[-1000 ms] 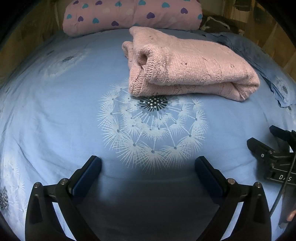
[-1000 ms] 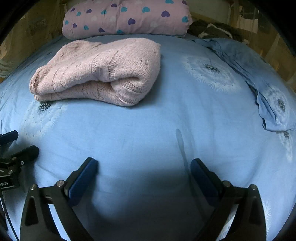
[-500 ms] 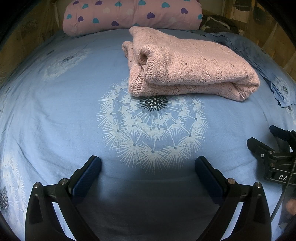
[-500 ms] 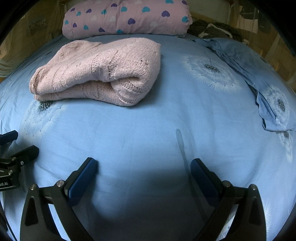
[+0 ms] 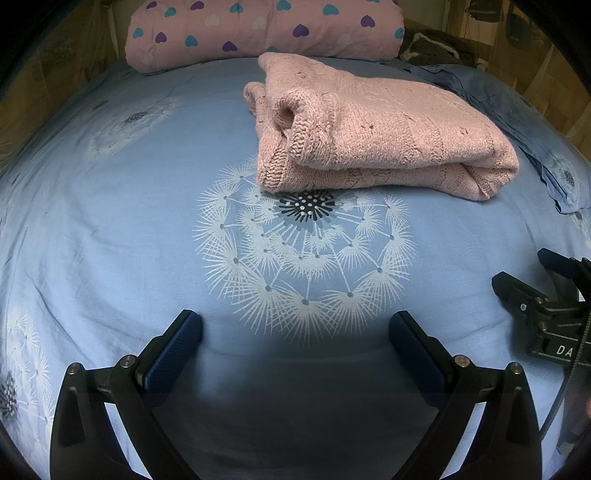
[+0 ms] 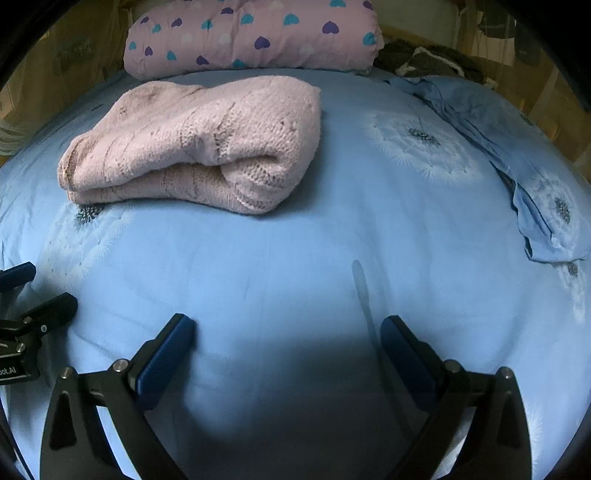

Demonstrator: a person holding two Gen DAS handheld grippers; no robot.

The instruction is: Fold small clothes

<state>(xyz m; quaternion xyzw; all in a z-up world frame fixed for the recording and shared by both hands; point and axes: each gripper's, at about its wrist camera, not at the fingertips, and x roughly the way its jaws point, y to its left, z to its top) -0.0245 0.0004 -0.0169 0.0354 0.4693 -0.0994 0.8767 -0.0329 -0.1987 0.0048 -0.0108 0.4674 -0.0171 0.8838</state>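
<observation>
Both grippers just hang low over the bedsheet (image 5: 110, 229), side by side; left gripper (image 5: 295, 326) and right gripper (image 6: 288, 330) jaws spread wide, nothing held.

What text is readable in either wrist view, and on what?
"DA": white letters on the body of the right claw, cut off by the left wrist view's edge.
"ot.AI": white letters on the body of the left claw, start cut off by the right wrist view's edge.
No text on the pink sweater, pillow or bedsheet.
</observation>
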